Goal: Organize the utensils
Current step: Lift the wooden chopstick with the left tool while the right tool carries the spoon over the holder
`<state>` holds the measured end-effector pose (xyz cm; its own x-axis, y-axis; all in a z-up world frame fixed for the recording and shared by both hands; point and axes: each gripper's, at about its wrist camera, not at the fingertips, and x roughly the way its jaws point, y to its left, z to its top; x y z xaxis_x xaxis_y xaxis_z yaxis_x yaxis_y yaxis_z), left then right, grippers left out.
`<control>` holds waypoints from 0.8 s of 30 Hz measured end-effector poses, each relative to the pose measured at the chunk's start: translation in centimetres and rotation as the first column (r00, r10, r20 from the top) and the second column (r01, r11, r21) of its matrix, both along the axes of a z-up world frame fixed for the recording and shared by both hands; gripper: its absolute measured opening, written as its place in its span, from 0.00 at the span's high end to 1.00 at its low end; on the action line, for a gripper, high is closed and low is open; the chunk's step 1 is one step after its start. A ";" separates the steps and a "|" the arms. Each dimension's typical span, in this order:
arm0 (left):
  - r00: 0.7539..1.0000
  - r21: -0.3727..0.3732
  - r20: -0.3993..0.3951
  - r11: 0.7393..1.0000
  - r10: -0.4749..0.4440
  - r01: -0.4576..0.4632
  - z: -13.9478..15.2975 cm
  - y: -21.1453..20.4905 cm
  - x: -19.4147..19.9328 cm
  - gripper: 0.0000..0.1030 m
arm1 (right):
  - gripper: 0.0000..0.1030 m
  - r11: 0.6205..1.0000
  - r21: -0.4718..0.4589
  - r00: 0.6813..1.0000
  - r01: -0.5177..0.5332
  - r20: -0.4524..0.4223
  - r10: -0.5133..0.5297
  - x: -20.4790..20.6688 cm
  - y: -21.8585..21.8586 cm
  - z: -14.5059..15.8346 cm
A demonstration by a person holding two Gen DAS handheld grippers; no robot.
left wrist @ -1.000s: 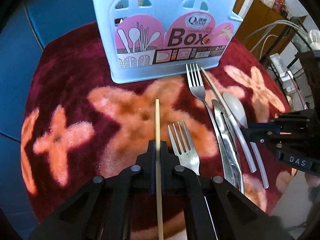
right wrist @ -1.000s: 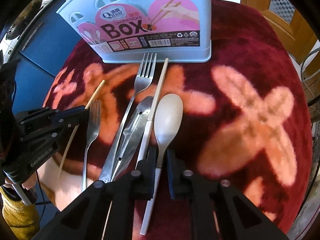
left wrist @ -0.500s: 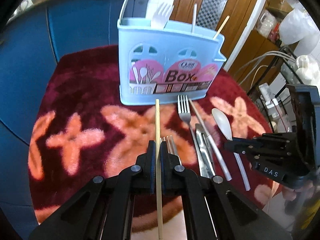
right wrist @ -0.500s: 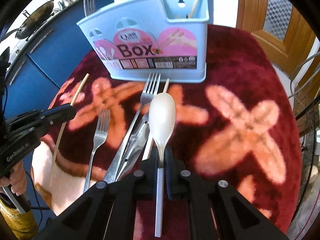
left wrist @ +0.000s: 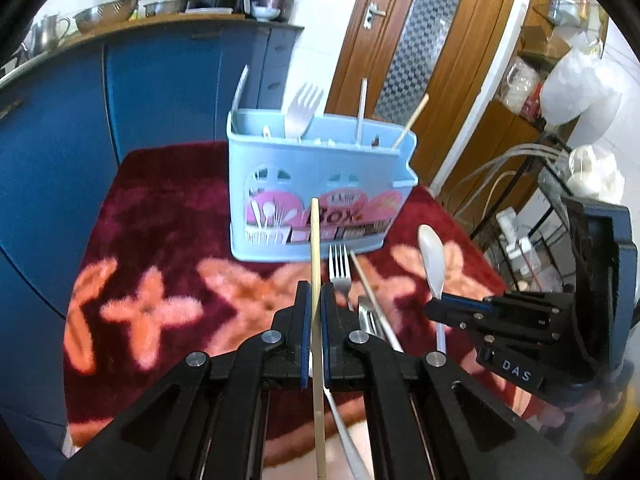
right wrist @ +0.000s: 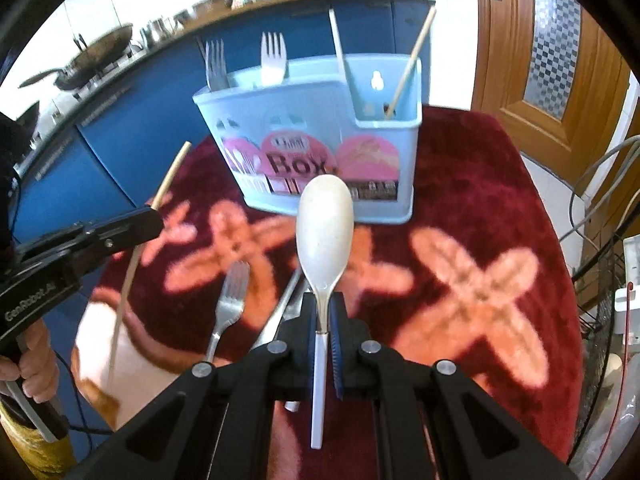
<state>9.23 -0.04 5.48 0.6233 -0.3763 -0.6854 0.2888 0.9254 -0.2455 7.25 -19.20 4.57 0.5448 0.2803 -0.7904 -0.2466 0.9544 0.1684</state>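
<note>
My left gripper (left wrist: 315, 300) is shut on a wooden chopstick (left wrist: 315, 248) and holds it above the table, pointing at the light blue utensil box (left wrist: 320, 184). My right gripper (right wrist: 324, 312) is shut on the neck of a white spoon (right wrist: 325, 224), lifted, bowl toward the box (right wrist: 320, 140). The box holds forks, a white utensil handle and one chopstick. On the red flowered cloth lie a fork (left wrist: 340, 268), a chopstick (left wrist: 370, 296), a knife (left wrist: 370, 322) and another fork (right wrist: 232, 292). The spoon also shows in the left wrist view (left wrist: 432, 256).
The round table (right wrist: 500, 184) is covered by the red cloth. Blue kitchen cabinets (left wrist: 140, 92) stand behind it, a wooden door (left wrist: 420, 40) at the back right. Cables and a wire rack (right wrist: 612, 280) are at the right.
Both grippers have risen from the cloth and tilted up, the left lifting the chopstick and the right lifting the spoon; the box now shows in full with the kitchen behind.
</note>
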 end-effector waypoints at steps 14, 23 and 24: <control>0.985 -0.068 0.156 0.995 0.077 -0.067 4.9 0.0 3.2 0.98 | 0.92 0.992 0.127 0.975 0.024 0.215 -0.051 1.8 -1.8 5.5; 0.955 -0.079 0.273 0.992 0.117 -0.099 8.3 -1.1 6.5 0.98 | 0.92 0.986 0.158 0.933 0.059 0.342 -0.111 4.0 -3.1 9.1; 0.949 -0.080 0.293 0.992 0.121 -0.102 8.7 -1.2 7.0 0.98 | 0.92 0.985 0.160 0.928 0.066 0.352 -0.120 4.4 -3.2 9.4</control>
